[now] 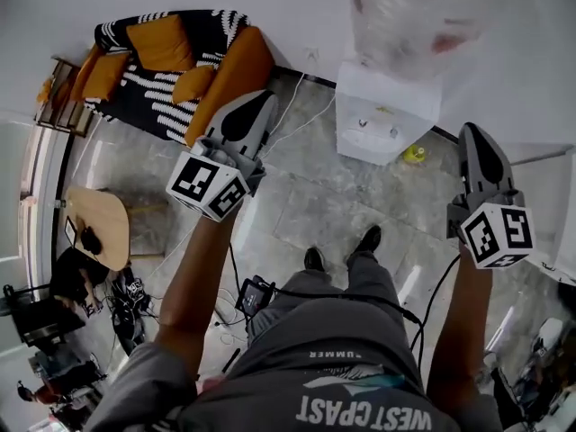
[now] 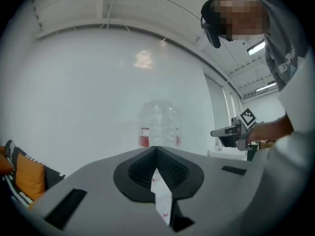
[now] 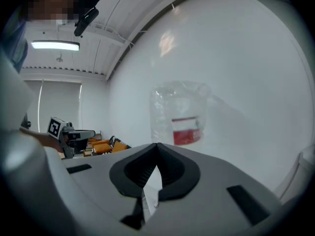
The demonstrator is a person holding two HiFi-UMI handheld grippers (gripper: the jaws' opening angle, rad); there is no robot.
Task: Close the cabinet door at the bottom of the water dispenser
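Observation:
The white water dispenser (image 1: 389, 106) stands against the wall, with its clear bottle (image 1: 405, 16) on top. From above, its bottom cabinet door is hidden. My left gripper (image 1: 263, 100) is held high in front of me, shut and empty, left of the dispenser. My right gripper (image 1: 472, 135) is raised to the dispenser's right, also shut and empty. In the left gripper view the shut left gripper (image 2: 156, 148) points level at the bottle (image 2: 158, 122), with the right gripper (image 2: 230, 132) off to the side. In the right gripper view the shut right gripper (image 3: 157, 145) points at the bottle (image 3: 179, 114).
A black-and-white sofa (image 1: 180, 61) with orange cushions stands at the far left wall. A round wooden table (image 1: 99, 223) is at the left. Cables run over the tiled floor. A small yellow object (image 1: 414, 154) lies beside the dispenser's base. My feet (image 1: 342, 250) stand before it.

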